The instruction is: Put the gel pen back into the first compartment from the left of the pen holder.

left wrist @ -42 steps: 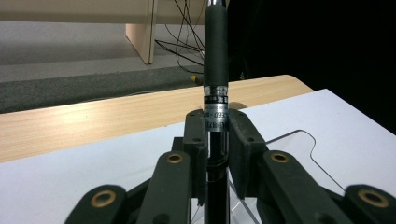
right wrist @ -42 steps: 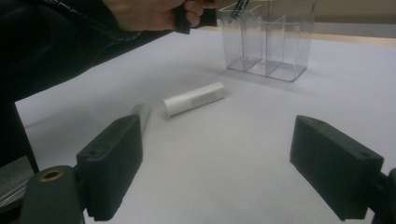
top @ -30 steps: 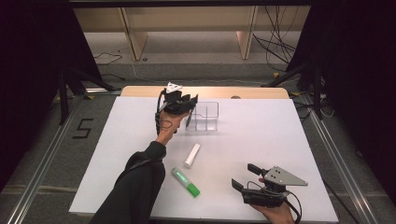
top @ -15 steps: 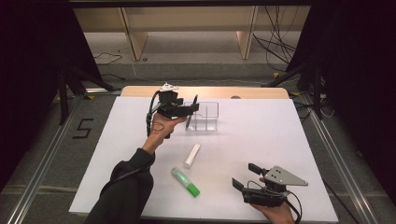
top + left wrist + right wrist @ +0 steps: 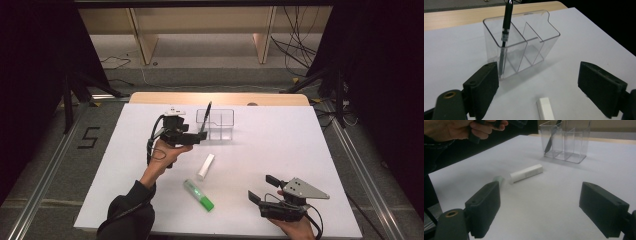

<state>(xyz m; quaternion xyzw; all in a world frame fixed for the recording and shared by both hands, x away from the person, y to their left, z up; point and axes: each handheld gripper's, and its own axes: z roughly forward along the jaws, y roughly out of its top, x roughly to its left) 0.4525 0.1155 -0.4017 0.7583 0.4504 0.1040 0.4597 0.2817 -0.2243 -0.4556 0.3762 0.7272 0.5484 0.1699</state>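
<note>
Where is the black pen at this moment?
In the high view the black pen stands tilted in the left compartment of the clear organiser, just beyond the left gripper.

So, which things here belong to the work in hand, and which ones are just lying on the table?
Belonging to the work:
- black pen, standing tilted in the end compartment
- clear organizer
- left hand-held gripper, open, its jaws have just been opening, nothing between them

Lying about:
- white stick
- green marker
- right hand-held gripper, open
</note>
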